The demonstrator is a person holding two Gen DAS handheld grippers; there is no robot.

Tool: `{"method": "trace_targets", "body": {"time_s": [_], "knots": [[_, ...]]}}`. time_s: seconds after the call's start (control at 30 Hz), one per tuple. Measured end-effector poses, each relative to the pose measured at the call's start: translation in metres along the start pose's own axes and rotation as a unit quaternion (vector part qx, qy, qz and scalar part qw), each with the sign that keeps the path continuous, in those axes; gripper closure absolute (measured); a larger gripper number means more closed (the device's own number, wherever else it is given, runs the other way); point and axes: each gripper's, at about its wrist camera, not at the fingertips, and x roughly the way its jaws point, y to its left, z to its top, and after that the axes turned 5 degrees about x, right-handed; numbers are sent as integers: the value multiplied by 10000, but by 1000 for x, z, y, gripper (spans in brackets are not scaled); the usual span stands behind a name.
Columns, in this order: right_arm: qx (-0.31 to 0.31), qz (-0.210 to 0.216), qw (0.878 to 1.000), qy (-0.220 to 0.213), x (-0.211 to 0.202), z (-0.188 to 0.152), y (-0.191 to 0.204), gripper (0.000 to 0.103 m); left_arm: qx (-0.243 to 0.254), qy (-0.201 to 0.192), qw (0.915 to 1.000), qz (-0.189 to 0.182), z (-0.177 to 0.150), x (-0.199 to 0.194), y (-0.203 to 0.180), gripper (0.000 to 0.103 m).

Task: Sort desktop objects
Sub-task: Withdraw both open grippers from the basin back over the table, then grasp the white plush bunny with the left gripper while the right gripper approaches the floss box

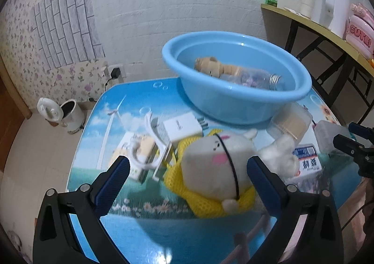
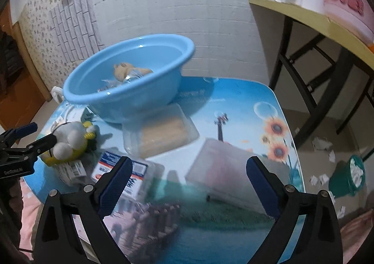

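Observation:
A blue basin (image 1: 236,98) stands at the back of the picture-printed table (image 1: 145,229) and holds a bear-capped clear bottle (image 1: 236,72). My left gripper (image 1: 188,170) is open, its jaws on either side of a white plush toy in yellow mesh (image 1: 215,170) lying on the table. My right gripper (image 2: 188,173) is open and empty above a translucent white box (image 2: 224,165). In the right wrist view the basin (image 2: 131,86), the plush toy (image 2: 70,144) and the left gripper (image 2: 30,137) show at left.
A white charger with cable (image 1: 180,127), a small carton (image 1: 140,156), a cotton-swab box (image 1: 289,121) and a labelled pack (image 1: 306,161) lie around the toy. A white bin (image 1: 67,116) stands on the floor left. A yellow table (image 1: 327,28) stands right. A green bin (image 2: 348,177) lies on the floor.

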Motion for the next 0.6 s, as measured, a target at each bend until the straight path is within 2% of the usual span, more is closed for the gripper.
{"method": "trace_targets", "body": {"time_s": [0.6], "knots": [[300,-161,9992,199,-1,-23,-16,6,-317,187,9993,65,-35,-12,28,2]]}}
